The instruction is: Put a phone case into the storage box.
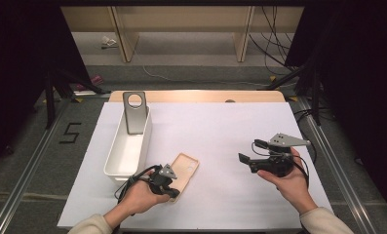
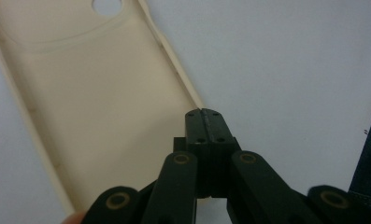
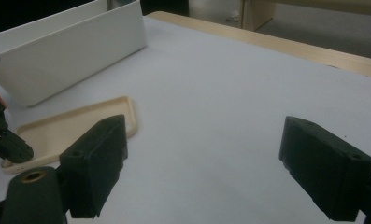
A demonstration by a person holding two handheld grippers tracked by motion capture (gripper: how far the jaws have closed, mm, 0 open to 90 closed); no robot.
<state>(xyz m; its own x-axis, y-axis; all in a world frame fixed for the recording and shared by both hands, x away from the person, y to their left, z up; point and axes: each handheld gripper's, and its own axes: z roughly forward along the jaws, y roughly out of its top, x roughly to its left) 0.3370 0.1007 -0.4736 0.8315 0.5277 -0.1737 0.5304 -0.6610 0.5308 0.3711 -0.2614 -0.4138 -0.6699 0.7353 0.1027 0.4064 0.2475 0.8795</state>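
We take the long white plastic bin (image 1: 128, 146) as our landmark: it sits on the white sheet-covered table (image 1: 220, 136), and a grey phone case with a round camera hole (image 1: 135, 113) leans upright in its far end. Just beside the bin's near right corner lies a beige soft phone case (image 1: 185, 171), flat on the table with its hollow inner side facing up. Our left gripper (image 1: 173, 193) is at the near edge of that beige case, close to the bin's near end; in the left gripper view its jaws are pressed together on the case's raised rim (image 2: 192, 100), pinching it at the near corner, and the case's round camera cut-out (image 2: 107, 5) is at the far end. Our right gripper (image 1: 248, 152) is well to the right of the bin, held above the bare table with nothing between its jaws, which stand wide apart. In the right gripper view we see the beige case (image 3: 75, 123) lying before the bin's side wall (image 3: 71, 56).
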